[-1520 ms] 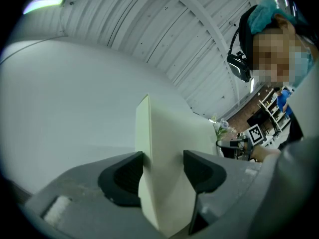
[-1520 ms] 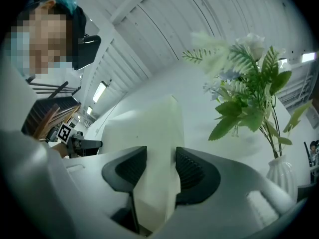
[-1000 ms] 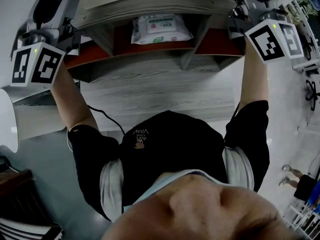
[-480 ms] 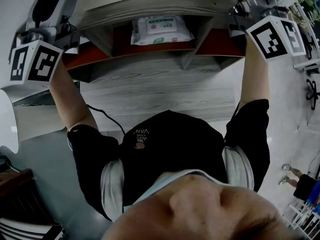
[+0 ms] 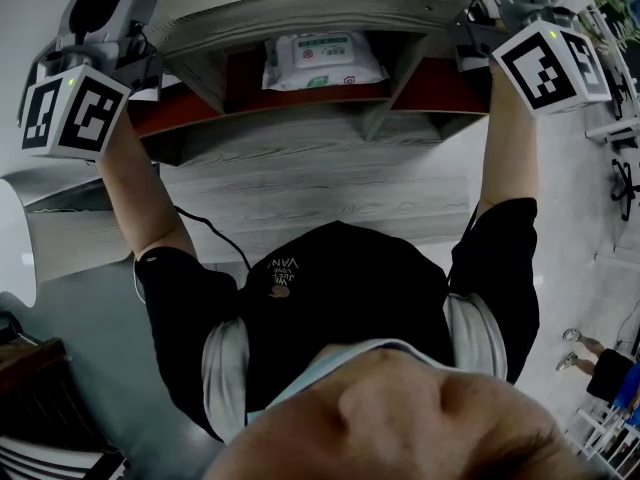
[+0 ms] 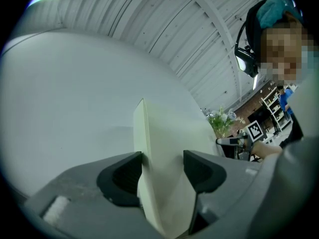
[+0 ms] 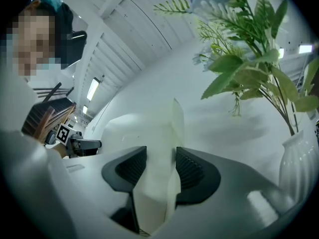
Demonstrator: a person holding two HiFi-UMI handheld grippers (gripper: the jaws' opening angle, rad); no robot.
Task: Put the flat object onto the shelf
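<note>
Item: board (image 6: 167, 133), flat, cream. It is held edge-on at both ends. Its long axis runs left to right along the top of the shelf (image 5: 300, 18), above the front edge; whether it rests there cannot be told.
Left gripper (image 6: 162, 171): jaws set wide, pads pressed on one end of the board.
Right gripper (image 7: 158, 171): jaws narrower, clamped on the other end.
Shelf: grey wood with red-floored compartments; a pack of wipes (image 5: 322, 58) lies in the middle one.
Room: white ribbed ceiling (image 6: 174, 24); a green plant (image 7: 239, 59) stands in a white vase (image 7: 299, 163).
</note>
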